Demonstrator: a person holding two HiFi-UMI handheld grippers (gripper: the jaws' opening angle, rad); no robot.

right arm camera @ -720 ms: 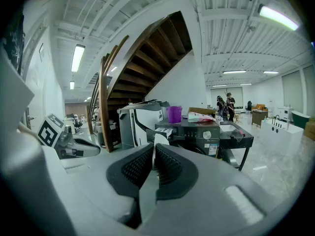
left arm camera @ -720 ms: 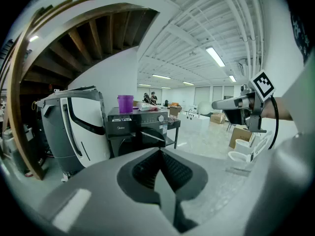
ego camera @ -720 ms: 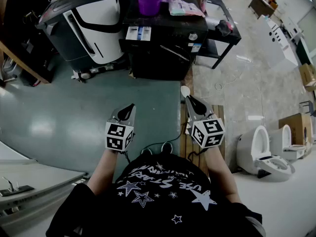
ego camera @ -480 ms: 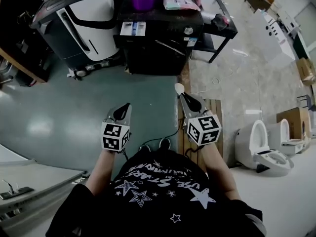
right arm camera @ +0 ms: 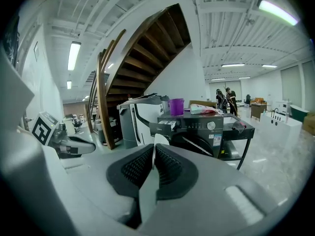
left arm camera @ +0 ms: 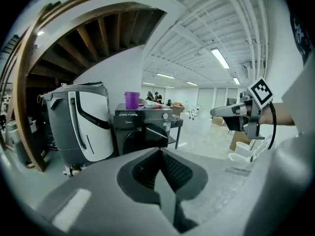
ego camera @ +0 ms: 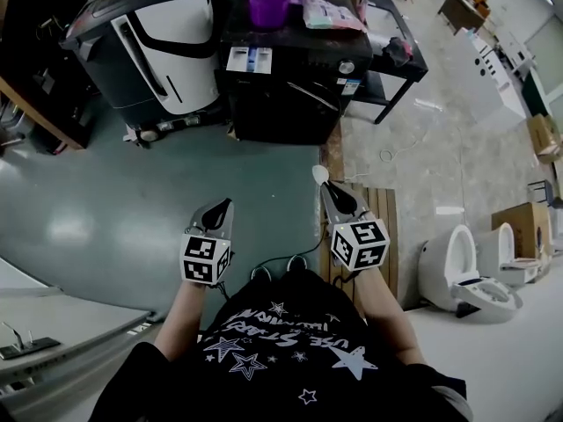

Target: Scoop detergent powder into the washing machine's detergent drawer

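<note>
A black washing machine (ego camera: pixel 290 90) stands ahead, its detergent drawer (ego camera: pixel 249 59) pulled open at the top left. On its top sit a purple cup (ego camera: pixel 268 3) and a detergent bag (ego camera: pixel 330 13). My right gripper (ego camera: pixel 330 187) is shut on a white scoop (ego camera: pixel 318 174), whose bowl sticks out past the jaws; the scoop's handle (right arm camera: pixel 156 144) shows between the pads. My left gripper (ego camera: pixel 220 209) is shut with nothing in it. Both are held in the air well short of the machine (right arm camera: pixel 197 132), which also appears in the left gripper view (left arm camera: pixel 145 129).
A grey-and-white appliance (ego camera: pixel 154 42) stands left of the washer. A black side table (ego camera: pixel 396 51) is at its right. A wooden pallet (ego camera: pixel 374 222) lies on the floor under my right gripper. White toilets (ego camera: pixel 471 271) and cardboard boxes (ego camera: pixel 528 227) stand at the right.
Both grippers sit slightly lower in the head view and more of the pallet shows. Neither grip has changed; the scoop stays in the right jaws.
</note>
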